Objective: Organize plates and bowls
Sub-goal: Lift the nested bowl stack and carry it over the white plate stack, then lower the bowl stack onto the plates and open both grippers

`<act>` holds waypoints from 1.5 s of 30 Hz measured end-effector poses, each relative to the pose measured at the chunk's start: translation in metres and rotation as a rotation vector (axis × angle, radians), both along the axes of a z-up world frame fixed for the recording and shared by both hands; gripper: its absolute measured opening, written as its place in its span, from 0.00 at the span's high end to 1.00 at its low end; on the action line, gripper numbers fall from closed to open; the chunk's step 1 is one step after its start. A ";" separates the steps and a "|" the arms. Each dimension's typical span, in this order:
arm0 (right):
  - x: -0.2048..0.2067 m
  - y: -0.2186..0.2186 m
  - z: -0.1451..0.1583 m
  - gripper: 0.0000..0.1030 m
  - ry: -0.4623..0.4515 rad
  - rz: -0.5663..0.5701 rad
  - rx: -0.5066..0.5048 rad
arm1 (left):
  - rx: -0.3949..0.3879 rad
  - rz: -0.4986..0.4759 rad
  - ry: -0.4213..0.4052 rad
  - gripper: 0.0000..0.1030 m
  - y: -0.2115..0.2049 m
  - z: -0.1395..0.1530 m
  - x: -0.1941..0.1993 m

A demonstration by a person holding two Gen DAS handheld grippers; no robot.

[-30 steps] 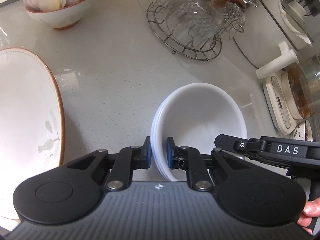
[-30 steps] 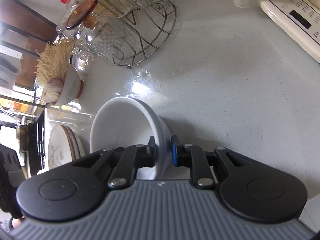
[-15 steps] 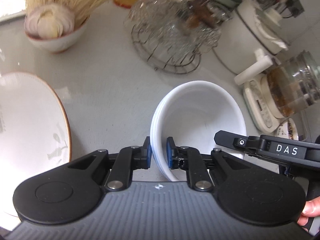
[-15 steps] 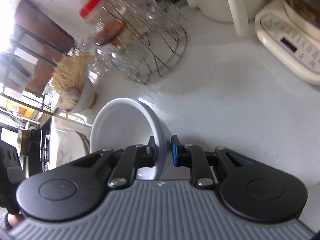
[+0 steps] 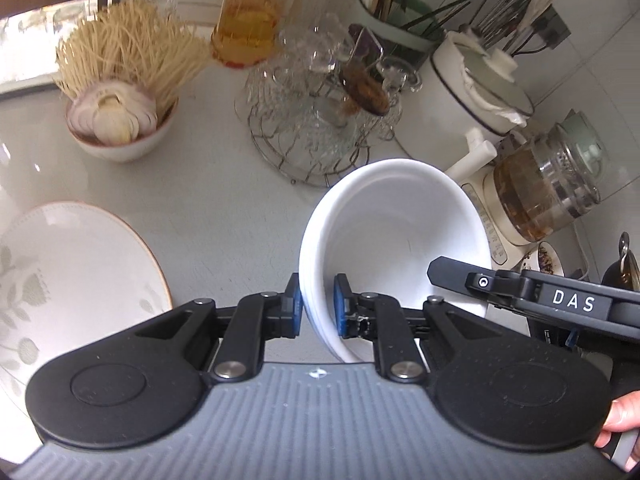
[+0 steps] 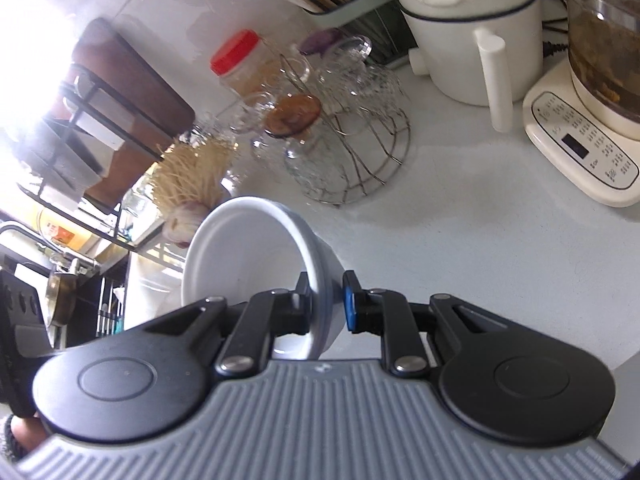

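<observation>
A stack of white bowls (image 5: 394, 236) hangs tilted above the pale counter, held from both sides. My left gripper (image 5: 318, 308) is shut on the stack's left rim, one blue pad inside and one outside. In the right wrist view my right gripper (image 6: 326, 304) is shut on the opposite rim of the same bowls (image 6: 244, 248). The right gripper's black body marked DAS shows at the right of the left wrist view, with a person's fingertip behind it. A large white plate (image 5: 80, 276) with a brown rim and leaf pattern lies on the counter to the left.
Behind the bowls stand a wire rack of upturned glasses (image 5: 316, 120), a small bowl of garlic and dry noodles (image 5: 120, 136), a red-capped jar (image 5: 252, 16), a white pot (image 5: 476, 92) and a glass kettle on its base (image 5: 548, 196). A utensil holder stands at the wall.
Both grippers have risen together with the bowls, which now hang higher over the counter. The rack, jar and pots at the back have come into view.
</observation>
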State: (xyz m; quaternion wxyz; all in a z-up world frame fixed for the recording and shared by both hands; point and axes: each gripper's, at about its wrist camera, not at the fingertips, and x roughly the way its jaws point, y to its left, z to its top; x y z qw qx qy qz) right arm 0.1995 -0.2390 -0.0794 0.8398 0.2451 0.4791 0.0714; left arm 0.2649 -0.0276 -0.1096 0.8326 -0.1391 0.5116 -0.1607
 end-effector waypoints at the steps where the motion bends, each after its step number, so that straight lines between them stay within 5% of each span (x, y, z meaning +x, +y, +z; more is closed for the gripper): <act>1: 0.000 0.002 0.002 0.82 -0.007 -0.002 0.002 | -0.002 0.000 -0.004 0.82 0.003 0.002 0.000; 22: 0.014 0.100 0.007 0.82 -0.071 0.114 -0.006 | -0.004 0.095 -0.047 0.82 0.109 0.019 -0.013; 33: 0.030 0.152 -0.021 0.82 0.000 0.233 -0.024 | -0.035 0.233 0.037 0.82 0.161 -0.018 -0.027; 45: 0.030 0.181 -0.054 0.82 0.104 0.298 -0.055 | 0.005 0.238 0.101 0.82 0.182 -0.046 -0.036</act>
